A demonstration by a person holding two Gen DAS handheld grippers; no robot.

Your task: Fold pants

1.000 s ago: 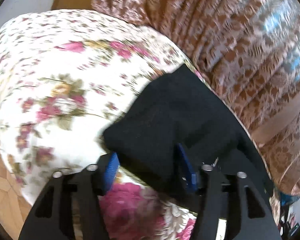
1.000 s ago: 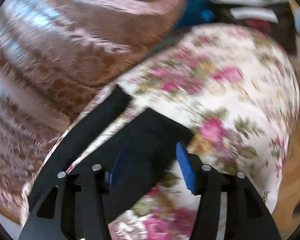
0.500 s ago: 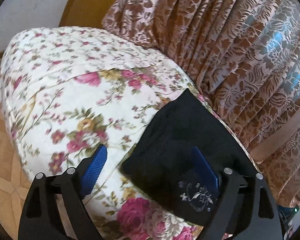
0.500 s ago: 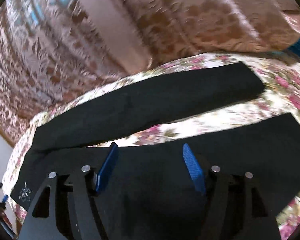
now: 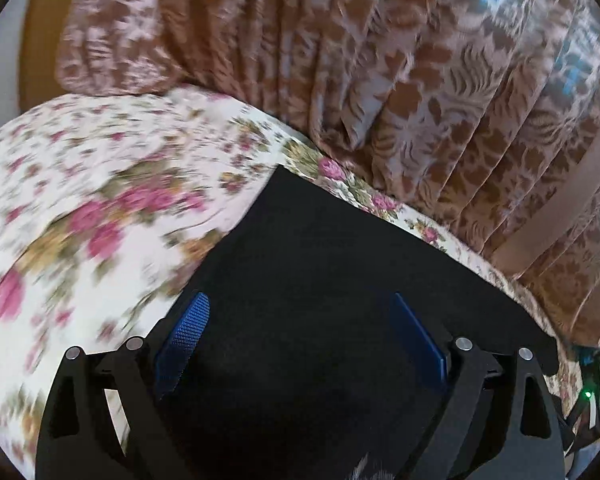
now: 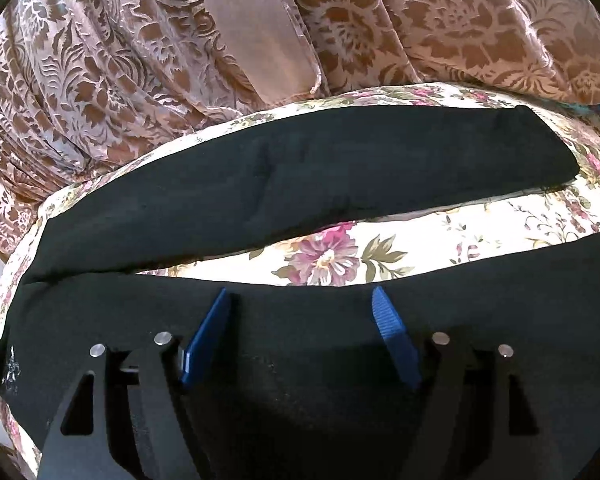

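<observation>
Black pants (image 6: 340,168) lie spread on a floral-covered surface (image 6: 440,240), both legs running left to right with a gap of cover between them. The waist end with a small white print (image 6: 12,368) is at the left. My right gripper (image 6: 304,320) is open, hovering over the near leg, holding nothing. In the left wrist view the waist part of the pants (image 5: 320,280) fills the lower middle. My left gripper (image 5: 296,328) is open, its blue pads straddling the black cloth without closing on it.
A brown-and-pink patterned curtain (image 6: 420,20) hangs right behind the surface, also in the left wrist view (image 5: 420,80). The floral cover (image 5: 80,200) extends to the left of the pants. A wooden panel (image 5: 40,40) shows at the far left.
My left gripper opened, let go of the cloth and shifted over the waist area. My right gripper swung from the leg end to hover over the near leg, still open.
</observation>
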